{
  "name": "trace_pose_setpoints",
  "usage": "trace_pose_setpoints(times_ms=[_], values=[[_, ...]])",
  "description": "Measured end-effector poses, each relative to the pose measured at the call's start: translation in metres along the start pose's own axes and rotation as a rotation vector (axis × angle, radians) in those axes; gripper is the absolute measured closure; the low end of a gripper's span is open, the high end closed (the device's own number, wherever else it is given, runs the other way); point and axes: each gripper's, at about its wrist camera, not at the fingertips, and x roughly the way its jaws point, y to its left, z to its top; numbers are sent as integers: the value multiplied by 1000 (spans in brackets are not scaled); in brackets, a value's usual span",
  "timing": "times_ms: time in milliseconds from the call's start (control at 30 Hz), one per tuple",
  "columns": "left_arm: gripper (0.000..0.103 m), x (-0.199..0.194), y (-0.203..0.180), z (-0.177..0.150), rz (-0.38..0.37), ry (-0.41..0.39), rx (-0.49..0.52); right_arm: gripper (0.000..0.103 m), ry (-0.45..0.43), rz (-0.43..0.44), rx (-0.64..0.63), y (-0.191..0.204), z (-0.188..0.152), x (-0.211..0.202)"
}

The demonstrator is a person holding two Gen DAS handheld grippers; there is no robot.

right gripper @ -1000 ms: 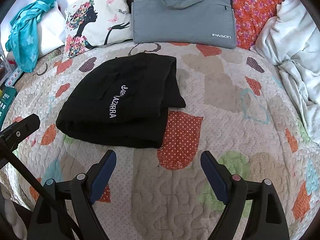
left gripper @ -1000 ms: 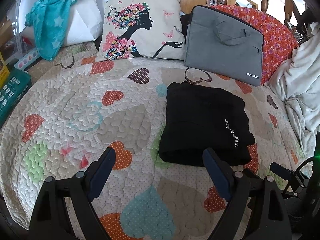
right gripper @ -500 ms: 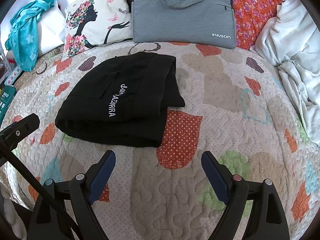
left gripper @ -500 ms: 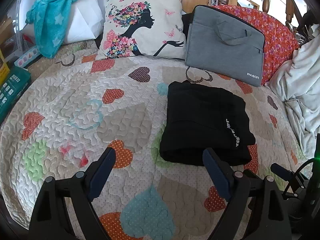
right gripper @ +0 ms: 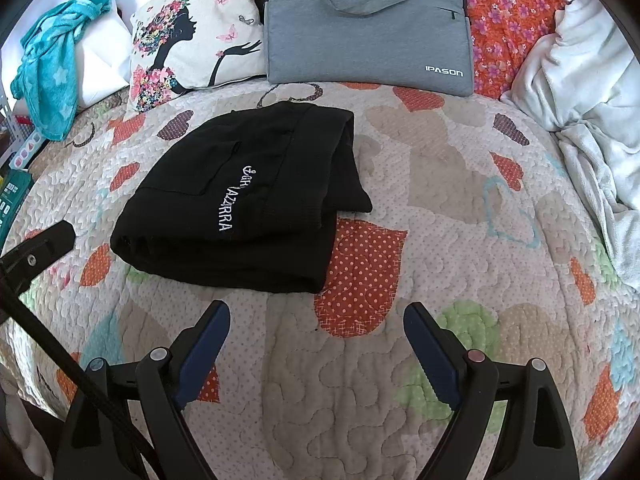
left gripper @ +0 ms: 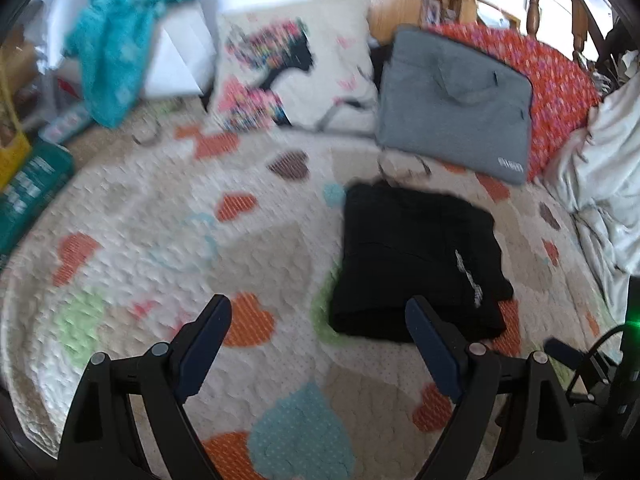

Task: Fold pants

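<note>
The left gripper (left gripper: 318,330) is seen nearest, its fingers held wide apart with nothing between them, above the heart-patterned quilt (left gripper: 160,240). The right gripper (right gripper: 316,326) is likewise held with fingers well apart and empty over the quilt (right gripper: 440,208). Beyond the fingertips, the black pants (right gripper: 248,200) are found lying folded into a compact stack on the quilt, white lettering uppermost, touched by neither gripper; in the blurred left view the pants (left gripper: 412,256) are placed right of centre. Farther back, a printed cushion (right gripper: 192,32) is propped left of a grey laptop bag (right gripper: 368,24). A teal towel (right gripper: 52,64) is noted at far left, a white blanket (right gripper: 592,92) at far right
</note>
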Motion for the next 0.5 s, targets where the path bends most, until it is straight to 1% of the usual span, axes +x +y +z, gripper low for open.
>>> trace_pose_setpoints(times_ms=[33,67,100,133,167,233,267,300,333,367,433,500], values=[[15,-7,0,1,26,-46,4,11,-1,0,0,0,0,0],[15,-21,-1,3,66,-129,13,11,-4,0,1,0,0,0],[11,-28,-1,4,84,-173,20,11,-7,2,2,-1,0,0],[5,-40,-3,6,108,-235,31,11,-13,4,5,-1,-1,-1],[0,-47,-3,7,126,-272,36,11,-19,5,7,-2,-1,-2],[0,-56,-1,6,174,-323,33,11,-26,6,8,-3,-1,-4],[0,-56,0,5,200,-321,23,11,-27,6,8,-4,0,-4],[0,-54,2,7,199,-304,19,11,-28,6,9,-4,0,-4],[0,-49,4,8,181,-269,14,11,-28,7,10,-4,0,-5],[0,-40,5,10,143,-204,9,11,-29,6,10,-4,0,-5],[0,-28,8,10,99,-121,2,11,-28,6,5,-4,0,-5],[0,-14,10,8,90,-41,-24,11,-27,9,0,-3,0,-5]])
